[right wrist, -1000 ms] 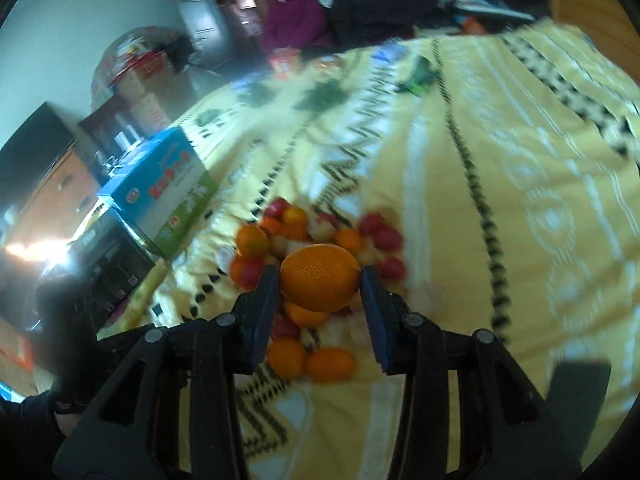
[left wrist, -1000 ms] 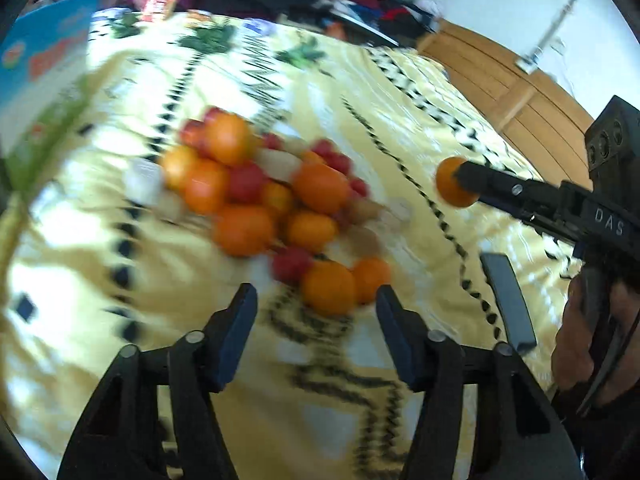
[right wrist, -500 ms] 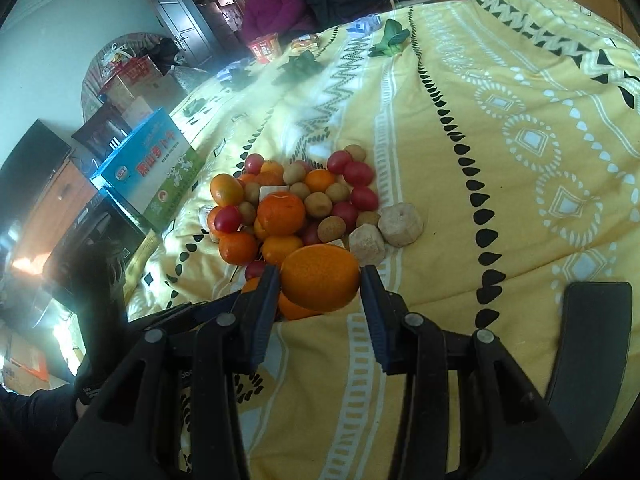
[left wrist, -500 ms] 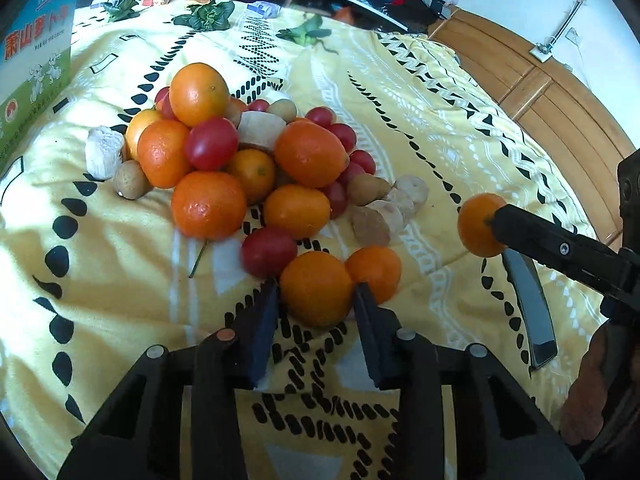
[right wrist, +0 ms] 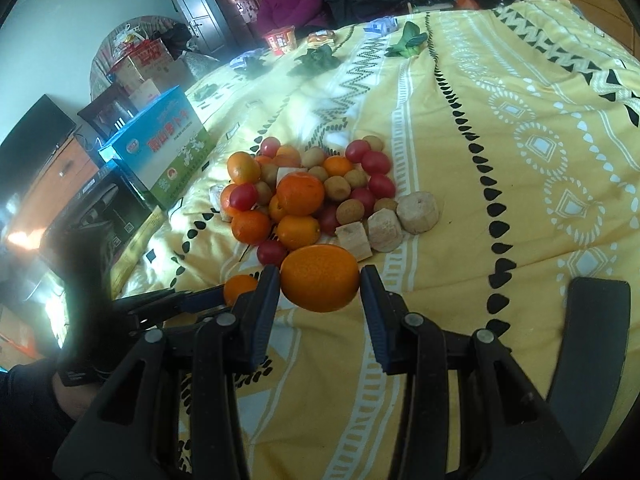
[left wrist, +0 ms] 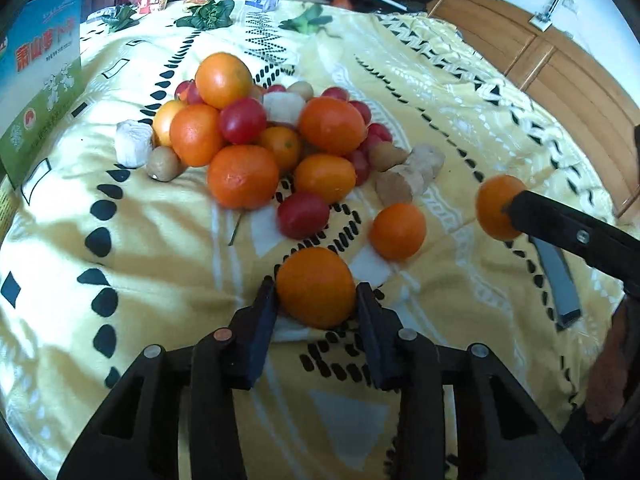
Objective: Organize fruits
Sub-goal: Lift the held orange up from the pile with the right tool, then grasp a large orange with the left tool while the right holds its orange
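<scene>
Orange (left wrist: pixel 315 287) between left gripper (left wrist: pixel 316 300) pads

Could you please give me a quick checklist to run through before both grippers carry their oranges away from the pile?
1. Left gripper shut on its orange, jaws having just closed: ok.
2. Right gripper shut on the right-hand orange: ok.
3. Left orange free of the loose orange and tomato: ok.
4. Left orange lifted off the blanket: cannot tell.
5. Drop-off spot in view: cannot tell.

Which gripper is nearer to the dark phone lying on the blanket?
Right. The right gripper holds its orange beside the phone; the left gripper is farther away.
</scene>
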The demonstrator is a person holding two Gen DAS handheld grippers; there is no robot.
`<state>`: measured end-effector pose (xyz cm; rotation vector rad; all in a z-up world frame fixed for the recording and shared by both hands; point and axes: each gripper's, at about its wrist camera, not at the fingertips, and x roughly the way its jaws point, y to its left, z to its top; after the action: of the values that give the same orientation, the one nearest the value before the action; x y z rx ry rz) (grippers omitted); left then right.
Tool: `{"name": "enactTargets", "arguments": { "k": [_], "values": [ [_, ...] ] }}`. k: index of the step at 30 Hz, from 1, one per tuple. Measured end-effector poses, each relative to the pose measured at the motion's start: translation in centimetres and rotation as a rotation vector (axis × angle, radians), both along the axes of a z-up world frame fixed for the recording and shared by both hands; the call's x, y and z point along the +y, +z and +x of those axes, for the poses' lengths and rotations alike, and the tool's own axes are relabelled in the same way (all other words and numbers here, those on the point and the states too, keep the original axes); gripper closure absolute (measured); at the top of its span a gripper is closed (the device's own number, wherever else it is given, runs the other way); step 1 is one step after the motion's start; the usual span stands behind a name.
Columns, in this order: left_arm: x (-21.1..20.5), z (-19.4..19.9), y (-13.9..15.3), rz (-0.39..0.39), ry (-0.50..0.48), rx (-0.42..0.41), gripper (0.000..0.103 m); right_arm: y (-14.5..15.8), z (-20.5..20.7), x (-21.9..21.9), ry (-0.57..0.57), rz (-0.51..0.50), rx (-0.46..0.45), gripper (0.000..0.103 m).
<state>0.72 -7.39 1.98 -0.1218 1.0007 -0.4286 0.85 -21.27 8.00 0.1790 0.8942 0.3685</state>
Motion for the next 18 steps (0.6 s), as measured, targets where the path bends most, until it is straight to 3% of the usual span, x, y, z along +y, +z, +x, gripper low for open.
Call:
{"name": "enactTargets", "arguments": {
  "k": [8,12,16,18],
  "values": [
    [0.6,-0.4,0.2,-0.027,-0.05,0.003,0.063,-1.8,0.0,-1.3,-0.036,0.006,0.049,0.061],
    [1.5,-0.8,1.0,-0.038,-0.064,0.011,0.052,-2.4,-0.2,-1.3,-0.029,0.016,0.052,0.061],
    [3.0,-0.6,2.9,-0.062,0.022,-0.036,0.05,-2.4,-0.3,-1.4,-0.029,0.034,0.051,0.061],
    [2.4,0.1,4.2,-0.034,-0.015,-0.083,0.049,-2.2,-0.3,-1.7,-0.035,0.046,0.048,0.061]
  ]
}}
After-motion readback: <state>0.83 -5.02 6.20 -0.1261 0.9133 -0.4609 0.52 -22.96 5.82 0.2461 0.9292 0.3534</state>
